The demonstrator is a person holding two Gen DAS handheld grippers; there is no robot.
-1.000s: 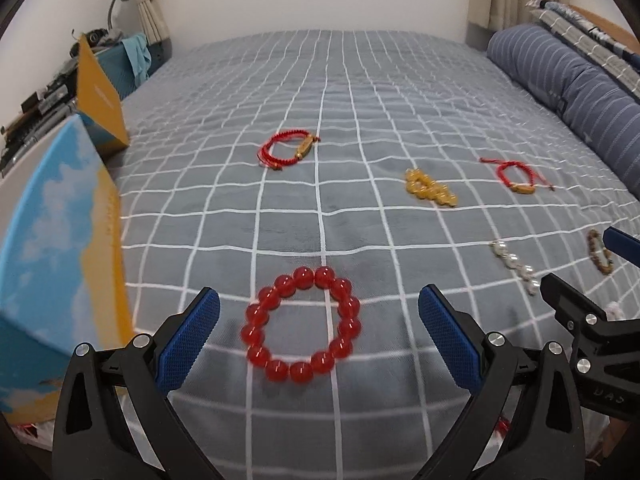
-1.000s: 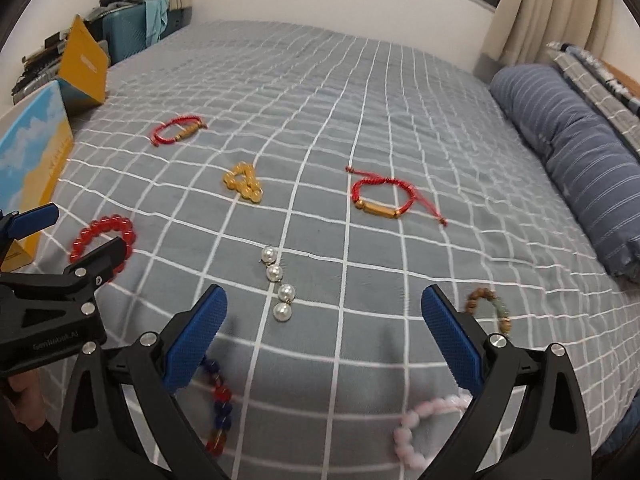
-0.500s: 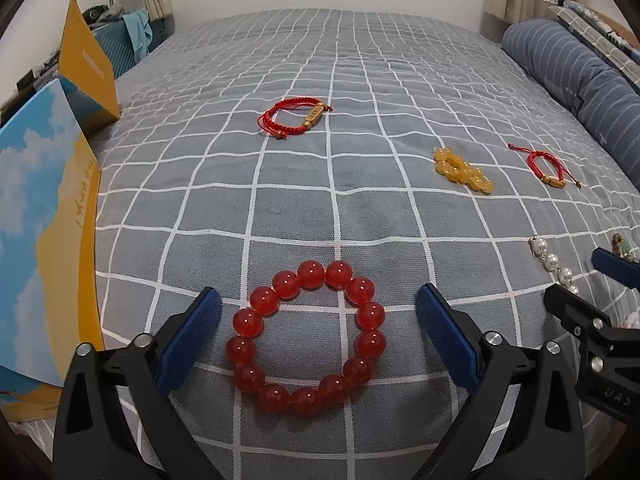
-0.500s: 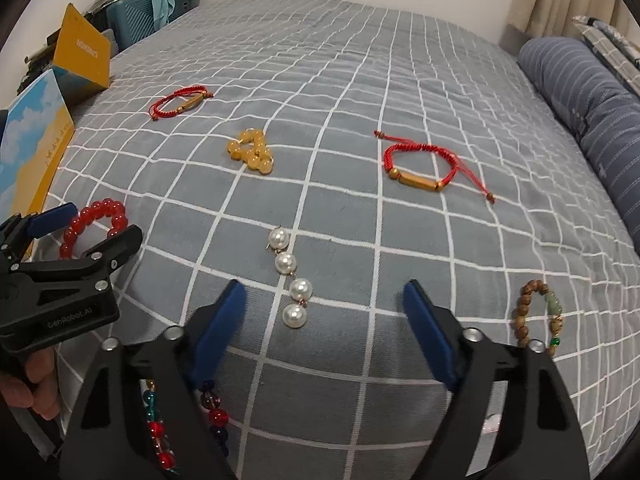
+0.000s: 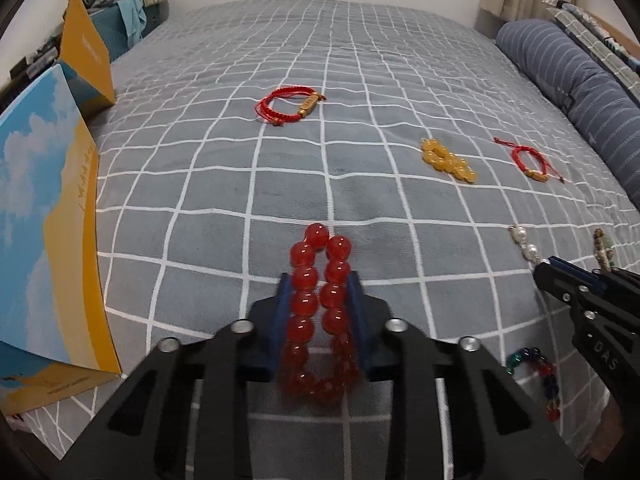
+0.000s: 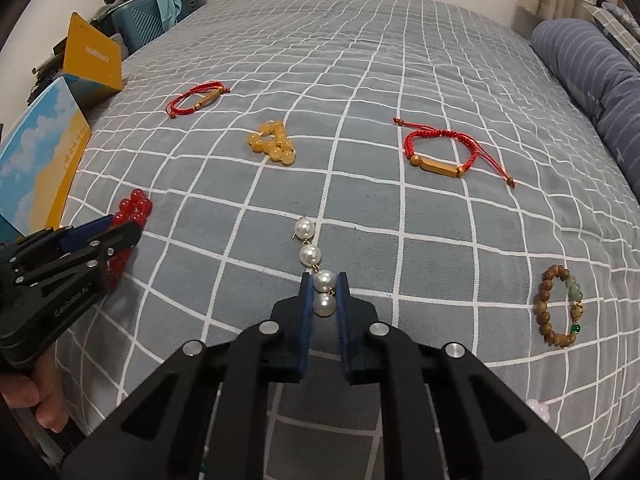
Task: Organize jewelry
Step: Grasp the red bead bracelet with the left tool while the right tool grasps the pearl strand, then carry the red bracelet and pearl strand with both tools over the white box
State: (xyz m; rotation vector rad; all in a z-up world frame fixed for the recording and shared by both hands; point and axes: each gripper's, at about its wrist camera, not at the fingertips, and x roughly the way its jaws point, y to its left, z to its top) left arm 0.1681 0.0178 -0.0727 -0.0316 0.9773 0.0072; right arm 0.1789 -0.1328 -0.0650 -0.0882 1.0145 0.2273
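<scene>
Grid bedspread (image 5: pixel 248 184) | red bead bracelet (image 5: pixel 320 280) squeezed into 2 rows | glossy

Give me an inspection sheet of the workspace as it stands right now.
Surface: grey checked bedspread, flat.
Job's things: red bead bracelet squeezed narrow; pearl strand; amber bead bracelet; two red cord bracelets; wooden bead bracelet; multicolour bead bracelet.
Clutter: blue-and-yellow boxes.
Grippers: left gripper just closed on the red bead bracelet; right gripper just closed on the pearl strand's near end.
Cables: nothing seen.
Surroundings: striped bolster, curtain, cluttered side shelf.
</scene>
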